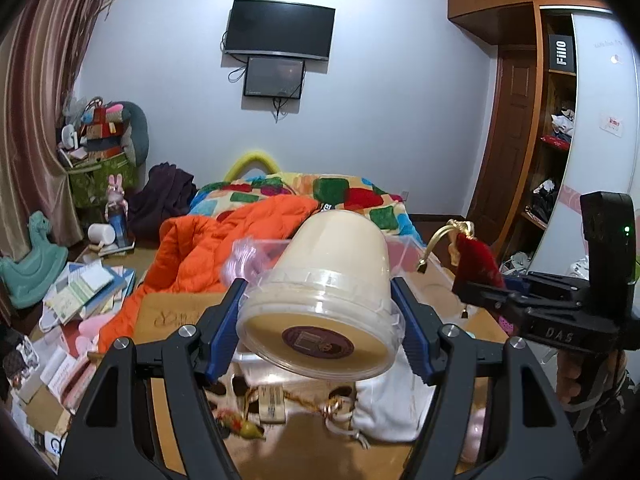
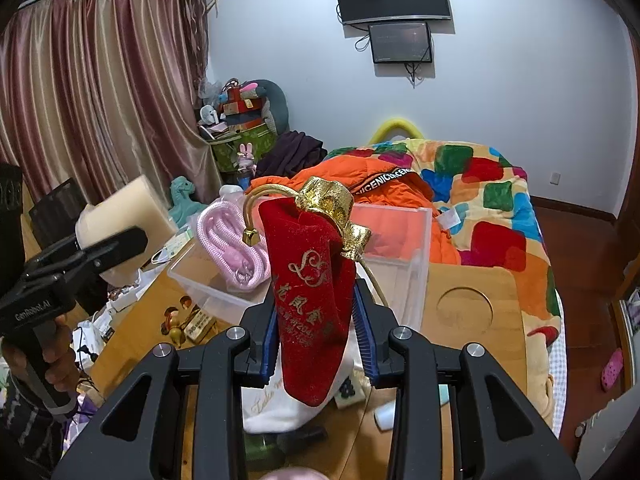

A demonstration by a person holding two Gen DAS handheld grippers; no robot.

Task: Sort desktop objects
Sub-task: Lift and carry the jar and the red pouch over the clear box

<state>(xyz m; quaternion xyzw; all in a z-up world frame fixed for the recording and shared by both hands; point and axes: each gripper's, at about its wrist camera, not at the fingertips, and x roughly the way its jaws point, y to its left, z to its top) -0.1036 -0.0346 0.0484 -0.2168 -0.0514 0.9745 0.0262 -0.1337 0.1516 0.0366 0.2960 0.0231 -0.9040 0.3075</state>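
In the left wrist view, our left gripper (image 1: 320,316) is clamping a cream tub (image 1: 324,296) above the clear bin (image 1: 408,252).

In the right wrist view, our right gripper (image 2: 316,336) is pinching a red velvet pouch (image 2: 310,300); next we are probably lowering both into the bin.

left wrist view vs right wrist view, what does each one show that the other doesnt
Only the left wrist view shows the cream tub's lid with its dark round label, clamped in the left gripper, and the wooden wardrobe shelves.

Only the right wrist view shows the gold lettering on the red velvet pouch held by the right gripper, the round recess in the wooden table, and most of the curtains.

Both show the tub, the pouch, the clear plastic bin, the pink cord and the wall screens.
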